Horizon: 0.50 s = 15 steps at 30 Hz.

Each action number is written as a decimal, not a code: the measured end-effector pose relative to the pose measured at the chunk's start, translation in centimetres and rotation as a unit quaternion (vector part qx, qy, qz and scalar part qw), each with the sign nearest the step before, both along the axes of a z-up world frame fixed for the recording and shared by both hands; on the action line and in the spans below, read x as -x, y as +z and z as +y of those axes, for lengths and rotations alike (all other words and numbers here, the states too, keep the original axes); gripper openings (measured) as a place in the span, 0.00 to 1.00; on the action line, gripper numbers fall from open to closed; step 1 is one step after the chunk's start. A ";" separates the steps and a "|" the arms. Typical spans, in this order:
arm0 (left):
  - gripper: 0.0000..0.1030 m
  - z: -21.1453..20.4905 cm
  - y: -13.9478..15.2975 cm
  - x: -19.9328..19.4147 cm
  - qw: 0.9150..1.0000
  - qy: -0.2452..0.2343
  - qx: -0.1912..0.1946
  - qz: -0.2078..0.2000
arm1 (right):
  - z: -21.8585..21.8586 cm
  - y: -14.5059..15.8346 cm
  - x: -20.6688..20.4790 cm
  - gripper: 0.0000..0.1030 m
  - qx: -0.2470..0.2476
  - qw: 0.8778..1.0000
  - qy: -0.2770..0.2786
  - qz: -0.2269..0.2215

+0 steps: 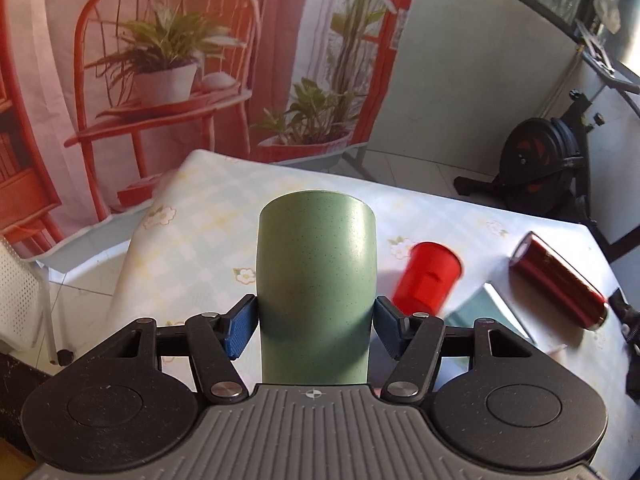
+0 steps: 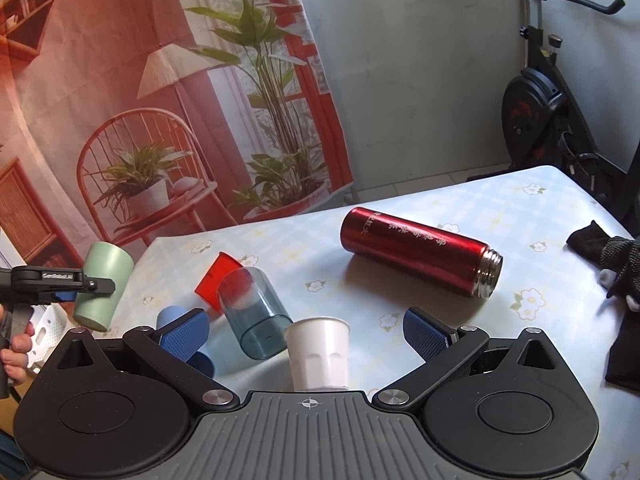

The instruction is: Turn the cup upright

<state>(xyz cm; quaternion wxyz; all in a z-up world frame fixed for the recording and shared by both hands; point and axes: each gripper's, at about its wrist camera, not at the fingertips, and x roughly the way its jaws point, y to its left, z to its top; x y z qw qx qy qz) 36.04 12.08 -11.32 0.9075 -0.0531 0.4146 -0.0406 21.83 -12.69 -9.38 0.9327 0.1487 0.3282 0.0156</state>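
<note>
My left gripper is shut on a speckled green cup and holds it in the air; in the right wrist view the green cup hangs tilted off the table's left edge, held by the left gripper. My right gripper is open and empty, with a white cup standing upright between its fingers. A red cup, a clear teal cup and a blue cup lie on their sides on the table.
A red metal flask without its lid lies on the checked tablecloth. A black cloth lies at the right edge. An exercise bike stands behind the table. A printed backdrop hangs at the back left.
</note>
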 end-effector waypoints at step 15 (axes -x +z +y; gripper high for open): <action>0.64 -12.8 -0.4 10.2 0.995 -0.084 0.058 0.018 | -3.5 0.9 6.0 1.00 0.030 0.999 -0.017 0.004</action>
